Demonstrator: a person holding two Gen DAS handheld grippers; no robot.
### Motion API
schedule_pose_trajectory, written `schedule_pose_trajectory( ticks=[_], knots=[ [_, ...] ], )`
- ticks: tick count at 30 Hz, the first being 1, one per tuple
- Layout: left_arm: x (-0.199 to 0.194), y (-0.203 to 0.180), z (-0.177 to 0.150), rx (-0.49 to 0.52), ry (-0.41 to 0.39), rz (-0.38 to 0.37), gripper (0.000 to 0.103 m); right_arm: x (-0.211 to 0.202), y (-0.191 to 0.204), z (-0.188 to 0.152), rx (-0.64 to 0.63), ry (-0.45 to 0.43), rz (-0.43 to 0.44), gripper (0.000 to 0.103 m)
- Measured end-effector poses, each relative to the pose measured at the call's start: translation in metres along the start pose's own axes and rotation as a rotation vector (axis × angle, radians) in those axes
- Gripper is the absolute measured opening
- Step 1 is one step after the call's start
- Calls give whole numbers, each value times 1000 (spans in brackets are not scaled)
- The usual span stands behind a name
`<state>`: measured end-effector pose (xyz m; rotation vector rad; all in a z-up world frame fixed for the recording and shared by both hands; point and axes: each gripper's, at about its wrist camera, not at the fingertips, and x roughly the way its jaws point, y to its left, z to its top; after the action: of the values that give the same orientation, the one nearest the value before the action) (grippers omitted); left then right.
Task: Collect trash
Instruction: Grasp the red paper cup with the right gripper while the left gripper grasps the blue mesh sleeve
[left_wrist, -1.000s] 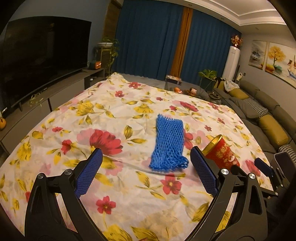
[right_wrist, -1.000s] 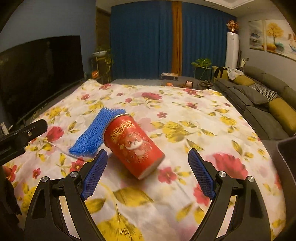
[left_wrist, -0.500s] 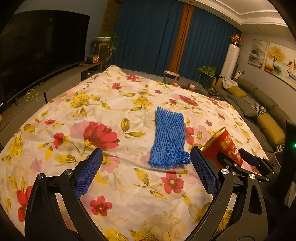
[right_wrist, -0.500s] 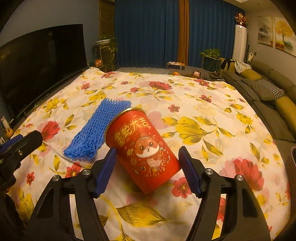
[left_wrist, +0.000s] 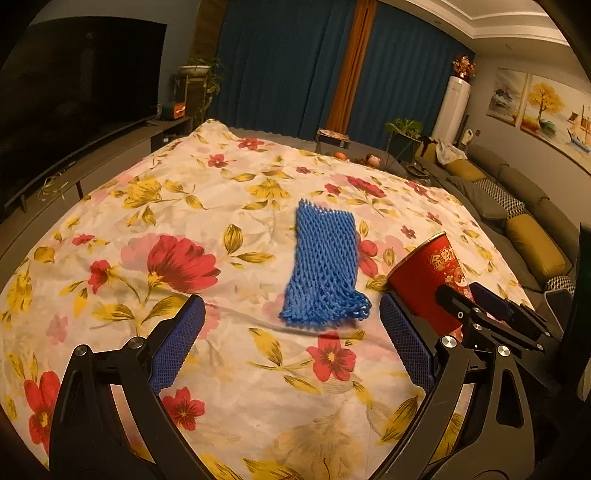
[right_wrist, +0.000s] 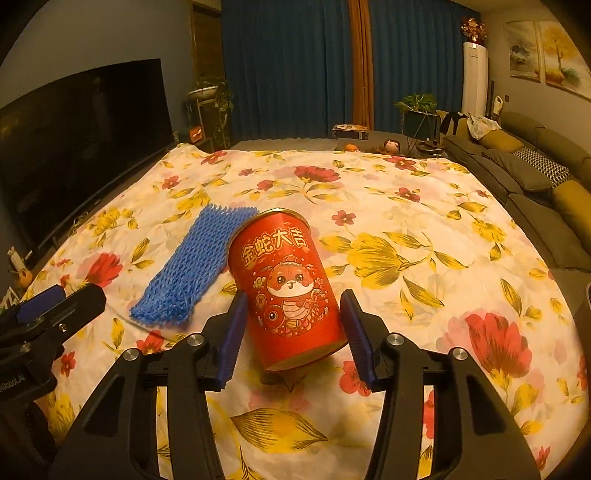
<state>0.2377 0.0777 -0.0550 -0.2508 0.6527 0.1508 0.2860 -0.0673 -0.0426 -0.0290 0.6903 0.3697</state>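
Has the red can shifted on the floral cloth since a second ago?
Yes. The red can has tipped more upright beside the blue foam net, as the right gripper has just been closing around it.

place: home living room | signs: big dark television (left_wrist: 74, 92) on a low cabinet | long sofa (left_wrist: 517, 206) with cushions | blue curtains (right_wrist: 295, 66) | paintings (left_wrist: 546, 99) | potted plants (right_wrist: 417, 103)

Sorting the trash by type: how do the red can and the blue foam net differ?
The red can is a rigid printed cylinder, tilted between the right gripper's jaws; the blue foam net is soft open mesh, lying flat and ungripped. The can bears a cartoon; the net is plain. Both are on the floral cloth.
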Motion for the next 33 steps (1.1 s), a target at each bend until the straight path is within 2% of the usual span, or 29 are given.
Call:
schedule_pose_trajectory(
  ticks=[6, 10, 23, 25, 26, 31, 33],
  knots=[
    [4, 4, -2, -16, 9, 2, 94, 5, -2, 5, 7, 24, 30, 54],
    [3, 7, -2, -27, 6, -2, 94, 13, 3, 10, -17, 42, 34, 61],
    [6, 11, -3, -45, 19, -19, 94, 41, 10, 17, -11, 104, 58, 63],
    [6, 13, -3, -52, 20, -25, 94, 41, 9, 19, -7, 95, 53, 74],
    [6, 13, -3, -54, 19, -26, 94, 41, 9, 20, -5, 89, 51, 76],
    [7, 14, -3, -58, 24, -35, 94, 46, 9, 26, -3, 91, 44, 76],
    [8, 13, -4, -54, 27, -37, 94, 50, 9, 28, -1, 98, 39, 72]
  ],
)
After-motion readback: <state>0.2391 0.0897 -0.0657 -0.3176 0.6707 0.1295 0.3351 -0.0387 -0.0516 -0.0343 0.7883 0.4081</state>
